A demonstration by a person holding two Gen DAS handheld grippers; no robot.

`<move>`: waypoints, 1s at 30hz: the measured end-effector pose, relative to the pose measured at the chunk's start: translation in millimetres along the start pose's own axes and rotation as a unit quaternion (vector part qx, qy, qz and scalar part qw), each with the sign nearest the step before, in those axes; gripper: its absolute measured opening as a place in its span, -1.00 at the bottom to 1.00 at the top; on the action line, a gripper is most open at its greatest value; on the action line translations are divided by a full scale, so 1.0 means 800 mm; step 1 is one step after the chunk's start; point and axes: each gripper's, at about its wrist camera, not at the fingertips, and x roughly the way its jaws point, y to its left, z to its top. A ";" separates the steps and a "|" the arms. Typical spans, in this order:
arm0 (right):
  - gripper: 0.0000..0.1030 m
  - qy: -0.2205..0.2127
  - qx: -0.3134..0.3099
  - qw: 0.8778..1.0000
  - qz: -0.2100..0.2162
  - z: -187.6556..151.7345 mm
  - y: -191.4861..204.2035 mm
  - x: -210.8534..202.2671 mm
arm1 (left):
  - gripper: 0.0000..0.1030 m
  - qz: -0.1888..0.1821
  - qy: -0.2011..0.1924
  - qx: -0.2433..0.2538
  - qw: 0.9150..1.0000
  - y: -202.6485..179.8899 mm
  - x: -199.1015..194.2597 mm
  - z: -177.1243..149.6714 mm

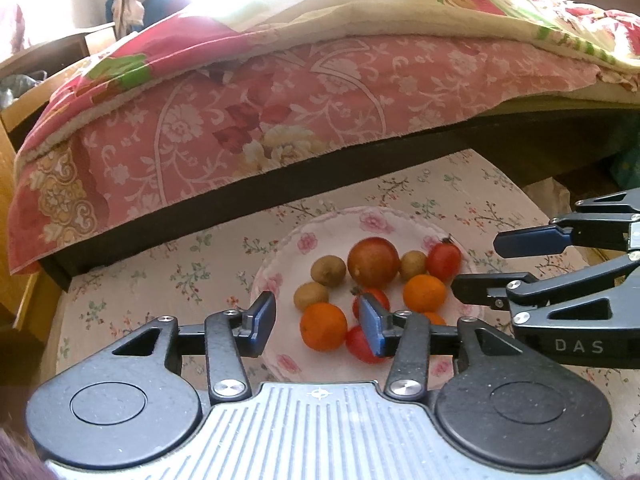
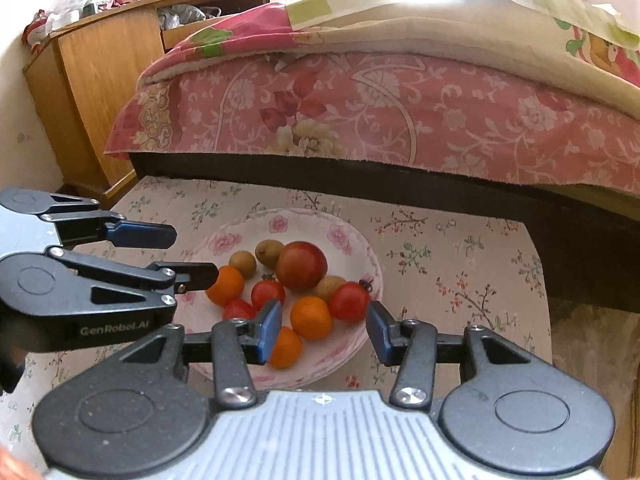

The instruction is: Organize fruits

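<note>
Found both pairs of tongs spread wide and gripping nothing. Saw the left tongs (image 1: 316, 308) held just above the near edge of the plate (image 1: 320, 220), and the right tongs (image 2: 324, 312) the same from the other side. Saw each pair in the other's camera too, coming in from the side with its tips near the plate's rim.

Counted ten pieces of fruit, all lying on the one flowered plate straight ahead of both pairs.

- Three oranges: one (image 2: 311, 317) between the right tongs' fingers, one (image 2: 285, 347) partly behind their left finger, and one (image 2: 225, 290) just off the tip of the left tongs' lower finger.
- Three tomatoes: one (image 2: 349, 301) just beyond the right tongs' right finger, and two (image 2: 268, 294) (image 2: 238, 310) beyond their left finger.
- Three kiwis: two (image 2: 243, 263) (image 2: 269, 253) at the far side of the pile, and one (image 2: 330, 286) half hidden behind a tomato.
- One big reddish-brown round fruit (image 2: 301, 265) beyond the right tongs' gap, touching the kiwis; could not tell its kind.

Saw the plate resting on a table (image 2: 460, 248) under a flowered cloth, with one bed (image 2: 360, 112) under a pink cover beyond the tongs, and one wooden cabinet (image 2: 92, 92) to the far left of the right tongs.
</note>
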 end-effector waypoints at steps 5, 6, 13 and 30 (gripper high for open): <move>-0.07 -0.001 0.006 1.000 0.001 -0.002 0.002 -0.010 | 0.15 0.000 0.001 0.002 1.000 -0.008 -0.008 -0.006; -0.07 -0.001 0.007 1.000 0.000 -0.003 0.002 -0.011 | 0.17 0.001 0.000 0.003 1.000 -0.010 -0.010 -0.006; -0.07 0.002 0.015 1.000 -0.002 -0.008 0.002 -0.015 | 0.21 0.003 -0.004 0.000 1.000 -0.013 -0.019 -0.009; -0.07 0.005 0.032 0.999 -0.011 -0.018 -0.001 -0.024 | 0.48 0.017 -0.002 -0.004 1.000 -0.018 -0.029 -0.017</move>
